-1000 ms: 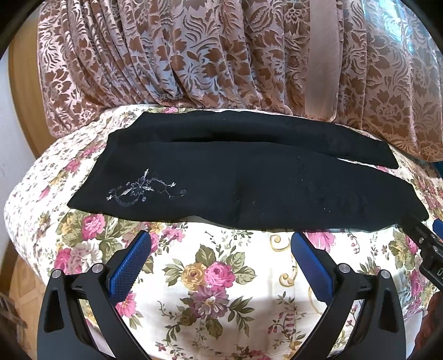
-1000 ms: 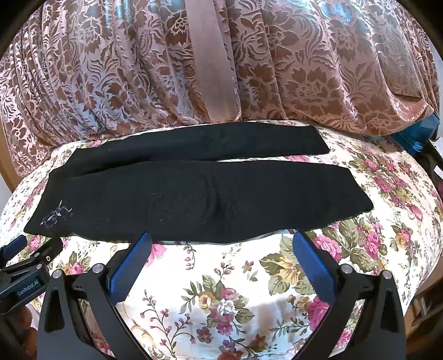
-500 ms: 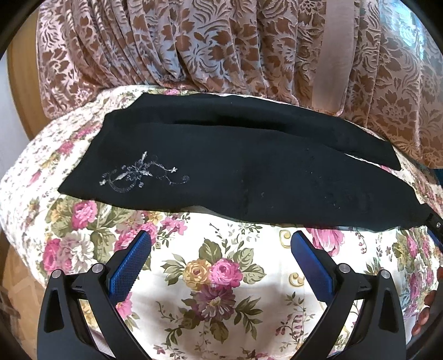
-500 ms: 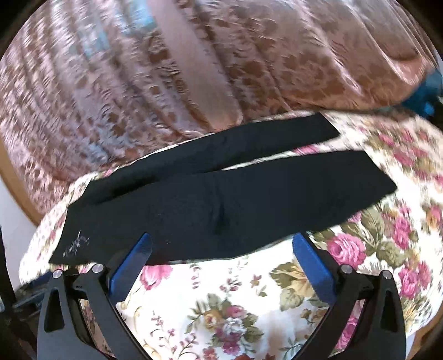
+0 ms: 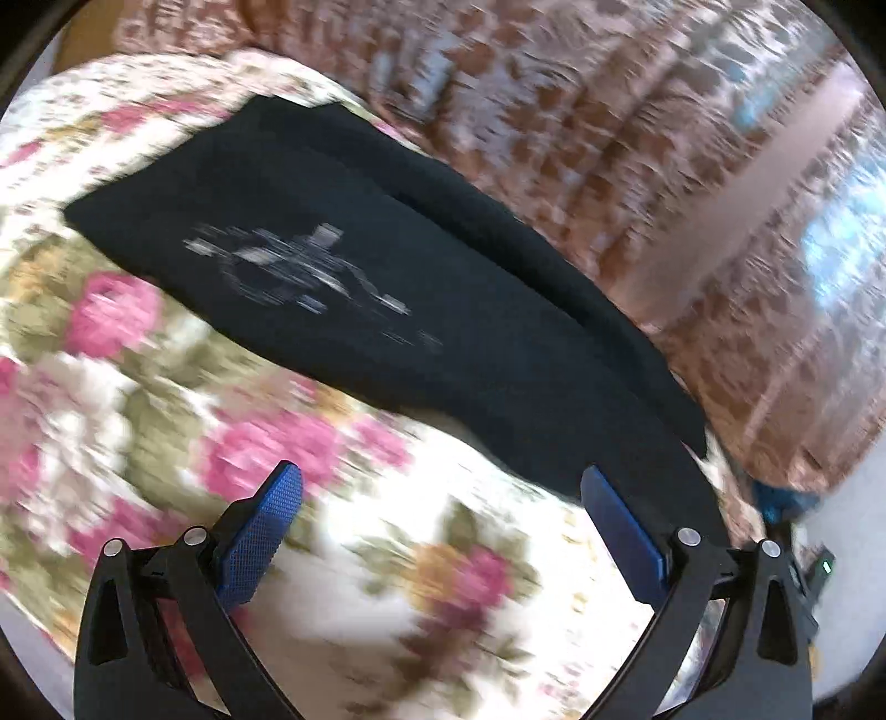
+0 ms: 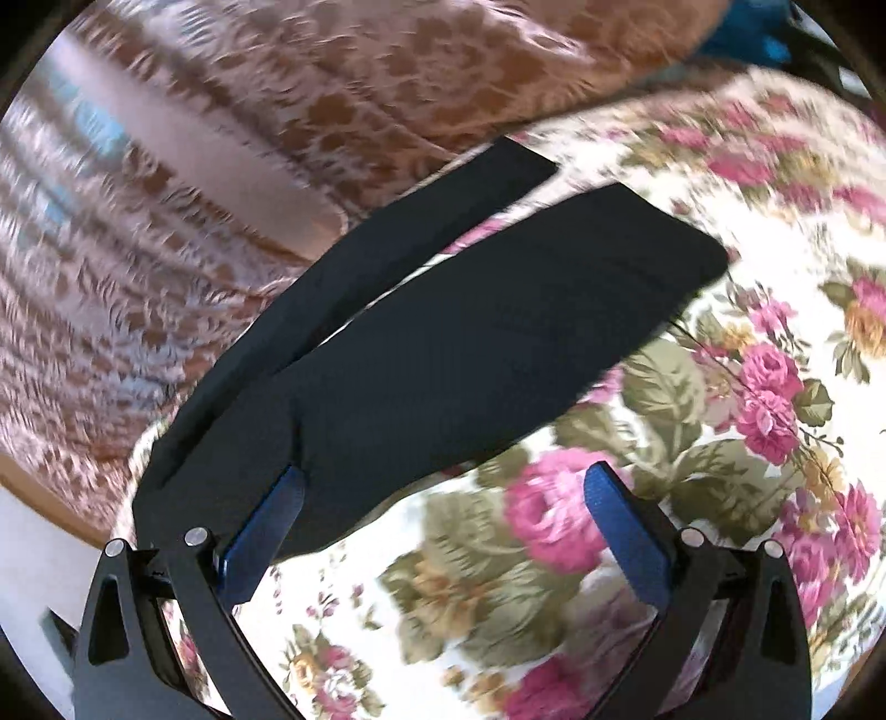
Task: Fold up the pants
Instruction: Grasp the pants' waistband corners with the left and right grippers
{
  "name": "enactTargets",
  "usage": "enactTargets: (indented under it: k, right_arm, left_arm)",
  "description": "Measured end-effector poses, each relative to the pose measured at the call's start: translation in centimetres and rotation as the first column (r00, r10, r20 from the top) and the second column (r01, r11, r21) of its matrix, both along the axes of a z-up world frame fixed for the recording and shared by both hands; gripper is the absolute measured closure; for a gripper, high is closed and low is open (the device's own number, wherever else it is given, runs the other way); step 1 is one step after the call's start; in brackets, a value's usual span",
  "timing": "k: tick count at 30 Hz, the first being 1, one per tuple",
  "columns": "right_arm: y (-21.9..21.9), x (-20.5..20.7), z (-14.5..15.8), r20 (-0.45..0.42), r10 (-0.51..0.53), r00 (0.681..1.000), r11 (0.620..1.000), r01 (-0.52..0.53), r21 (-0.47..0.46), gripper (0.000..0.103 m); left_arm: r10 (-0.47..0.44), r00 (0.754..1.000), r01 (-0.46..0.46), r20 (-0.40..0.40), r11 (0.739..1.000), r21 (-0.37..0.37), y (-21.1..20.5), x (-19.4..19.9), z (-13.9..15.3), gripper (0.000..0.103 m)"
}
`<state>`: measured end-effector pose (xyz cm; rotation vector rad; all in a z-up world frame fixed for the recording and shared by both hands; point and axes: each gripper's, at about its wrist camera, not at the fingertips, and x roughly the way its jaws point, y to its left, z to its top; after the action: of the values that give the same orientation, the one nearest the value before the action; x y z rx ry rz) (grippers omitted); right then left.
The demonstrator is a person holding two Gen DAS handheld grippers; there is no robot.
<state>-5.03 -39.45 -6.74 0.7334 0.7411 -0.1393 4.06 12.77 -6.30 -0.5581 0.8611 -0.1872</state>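
Observation:
Black pants [image 5: 398, 310] lie flat on a floral cloth, both legs stretched out side by side, with a pale embroidered motif [image 5: 310, 271] near the waist end. In the right wrist view the pants [image 6: 443, 354] run diagonally, their leg ends pointing up right. My left gripper [image 5: 440, 490] is open, hovering just short of the pants' near edge close to the waist end. My right gripper [image 6: 443, 490] is open too, its left pad over the near leg's edge, nothing held between the pads.
The floral cloth [image 6: 720, 432] covers a rounded surface that falls away at the near and side edges. A brown patterned curtain [image 5: 637, 138] hangs right behind the pants. Something blue [image 6: 758, 39] sits at the far right corner.
Both grippers have swung apart and tilted, the left towards the waist end, the right towards the leg ends, and moved closer to the pants. The pants lie as before. Both stay open.

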Motion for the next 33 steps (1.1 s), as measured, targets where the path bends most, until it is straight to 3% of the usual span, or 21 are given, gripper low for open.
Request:
enactTargets:
  k: [4, 7, 13, 20, 22, 25, 31, 33]
  right_arm:
    - [-2.4, 0.2, -1.4, -0.003, -0.028, 1.000, 0.997, 0.028, 0.067, 0.021]
    - [-4.2, 0.6, -2.5, 0.000, -0.058, 0.998, 0.990, 0.057, 0.126, 0.029]
    - [-6.1, 1.5, -3.5, 0.020, -0.101, 0.995, 0.979, 0.096, 0.183, 0.035]
    - [-8.2, 2.8, -4.9, 0.054, -0.165, 0.985, 0.949, 0.144, 0.282, 0.048]
    - [-8.6, 3.1, -5.1, 0.071, -0.175, 0.982, 0.942, 0.146, 0.302, 0.049]
    - [-8.8, 3.4, -5.3, 0.091, -0.176, 0.980, 0.940, 0.139, 0.312, 0.051]
    - [-9.0, 4.2, -6.0, 0.075, -0.178, 0.981, 0.945, 0.149, 0.292, 0.075]
    - [-9.1, 4.4, -6.1, 0.064, -0.176, 0.982, 0.948, 0.151, 0.281, 0.081]
  left_arm:
    - [0.083, 0.996, -0.082, 0.014, 0.997, -0.010, 2.9, 1.1, -0.1, 0.003]
    - [0.106, 0.994, -0.105, 0.022, 0.992, -0.064, 5.1, 1.9, -0.6, 0.003]
    - [0.163, 0.985, -0.149, 0.056, 0.969, -0.199, 8.3, 3.1, -2.2, 0.003]
    - [0.161, 0.982, -0.140, 0.102, 0.972, -0.191, 9.1, 5.3, -2.5, 0.006]
    - [0.169, 0.981, -0.147, 0.097, 0.968, -0.204, 9.5, 5.9, -2.9, 0.011]
    - [0.172, 0.981, -0.152, 0.094, 0.971, -0.186, 9.9, 6.5, -3.3, 0.026]
    - [0.202, 0.978, -0.187, 0.056, 0.961, -0.203, 11.4, 7.4, -4.5, 0.061]
    - [0.207, 0.978, -0.195, 0.035, 0.957, -0.215, 12.0, 7.7, -4.9, 0.077]
